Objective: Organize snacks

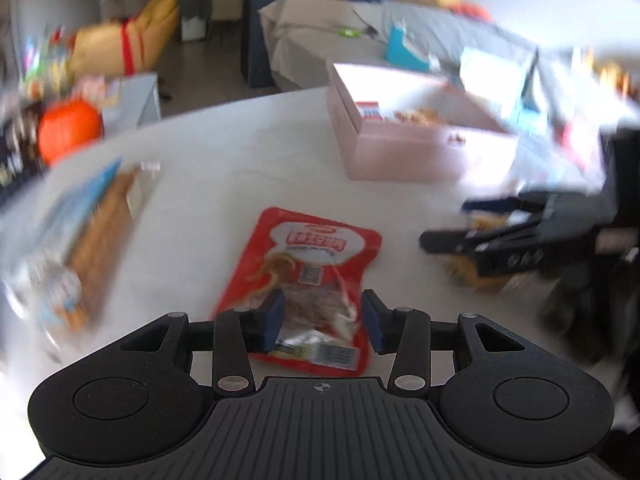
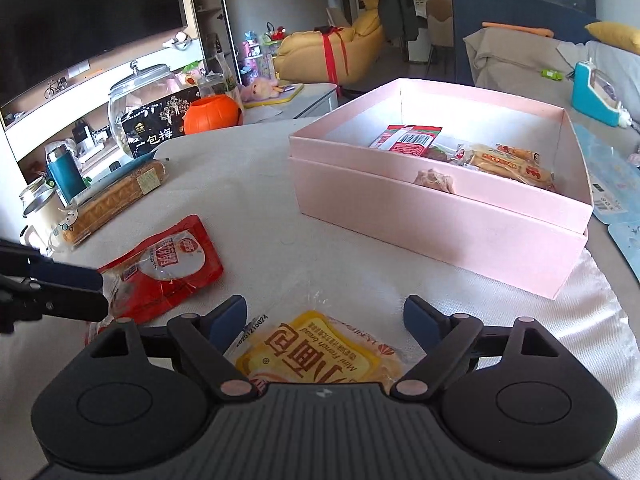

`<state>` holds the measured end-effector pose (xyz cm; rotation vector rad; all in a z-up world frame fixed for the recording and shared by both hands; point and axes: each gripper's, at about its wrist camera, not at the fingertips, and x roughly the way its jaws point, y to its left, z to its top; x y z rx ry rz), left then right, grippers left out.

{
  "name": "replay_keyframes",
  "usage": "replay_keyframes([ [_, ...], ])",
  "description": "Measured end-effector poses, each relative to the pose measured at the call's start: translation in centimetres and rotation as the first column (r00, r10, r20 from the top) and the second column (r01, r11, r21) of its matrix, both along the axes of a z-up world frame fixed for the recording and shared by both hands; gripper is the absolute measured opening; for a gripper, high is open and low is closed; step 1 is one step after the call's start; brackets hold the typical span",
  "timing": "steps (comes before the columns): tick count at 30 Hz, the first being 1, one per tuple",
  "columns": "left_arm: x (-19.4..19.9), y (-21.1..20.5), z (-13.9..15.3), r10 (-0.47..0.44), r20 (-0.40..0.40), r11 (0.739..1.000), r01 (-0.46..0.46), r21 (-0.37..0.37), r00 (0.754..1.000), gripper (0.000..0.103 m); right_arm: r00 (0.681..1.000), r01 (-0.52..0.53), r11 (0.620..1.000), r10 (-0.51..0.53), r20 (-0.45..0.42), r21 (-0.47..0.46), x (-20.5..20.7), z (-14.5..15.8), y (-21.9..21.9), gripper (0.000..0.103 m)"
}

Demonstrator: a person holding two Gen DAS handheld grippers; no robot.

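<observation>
A red snack pouch (image 1: 308,264) lies on the white tablecloth. Its crumpled clear end sits between the blue pads of my left gripper (image 1: 323,322), which pinch it from both sides. The right wrist view shows that gripper (image 2: 103,292) at the left edge, on the bunched end of the pouch (image 2: 168,268). My right gripper (image 2: 324,320) stands open over a yellow mini French bread packet (image 2: 312,354), with its pads clear of the packet on either side. The left wrist view blurs that gripper (image 1: 452,222). A pink box (image 2: 400,216) holding several snacks stands behind.
A long biscuit packet (image 2: 116,196) lies at the table's left. Behind it stand an orange pumpkin bucket (image 2: 212,114), a black snack box (image 2: 160,124), a glass jar (image 2: 140,92) and a teal flask (image 2: 64,172). Blue sheets (image 2: 612,176) lie right of the pink box (image 1: 400,152).
</observation>
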<state>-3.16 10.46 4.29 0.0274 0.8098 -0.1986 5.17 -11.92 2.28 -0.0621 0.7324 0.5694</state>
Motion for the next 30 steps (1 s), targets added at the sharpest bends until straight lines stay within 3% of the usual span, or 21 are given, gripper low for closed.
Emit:
replay_keyframes([
  [2, 0.6, -0.8, -0.2, -0.012, -0.011, 0.998, 0.013, 0.055, 1.0, 0.048, 1.0, 0.0, 1.0, 0.0, 0.0, 0.0, 0.0, 0.0, 0.0, 0.086],
  [6, 2.1, -1.4, -1.0, -0.005, -0.028, 0.994, 0.008, 0.109, 1.0, 0.061, 1.0, 0.001, 1.0, -0.001, 0.0, 0.002, 0.0, 0.0, 0.0, 0.086],
  [9, 3.5, -2.3, -1.6, -0.018, -0.036, 0.994, 0.021, 0.104, 0.999, 0.073, 1.0, 0.002, 1.0, -0.002, 0.0, 0.002, 0.0, -0.1, 0.1, 0.086],
  [11, 4.0, -2.1, -1.8, -0.02, -0.043, 0.996, 0.024, 0.09, 0.999, 0.074, 1.0, 0.002, 1.0, -0.002, 0.0, 0.002, 0.0, -0.1, 0.1, 0.086],
  [16, 4.2, -0.1, -0.1, -0.021, -0.018, 1.0, 0.02, -0.017, 1.0, 0.067, 1.0, 0.002, 1.0, -0.002, 0.0, 0.003, 0.0, -0.1, 0.1, 0.087],
  [21, 6.3, 2.1, -0.1, 0.053, -0.014, 0.999, -0.053, -0.012, 0.998, 0.064, 1.0, 0.002, 1.0, -0.002, 0.0, 0.004, 0.0, -0.1, 0.1, 0.087],
  [25, 7.6, 3.9, -0.9, 0.089, -0.094, 0.981, -0.103, -0.162, 0.992, 0.063, 1.0, 0.005, 1.0, -0.005, 0.0, 0.008, -0.1, 0.0, 0.0, 0.087],
  [30, 4.8, 3.4, -1.1, 0.039, -0.134, 0.963, -0.073, -0.26, 0.99, 0.061, 0.999, 0.022, 1.0, -0.022, 0.048, -0.014, -1.2, 0.7, 0.0, 0.087],
])
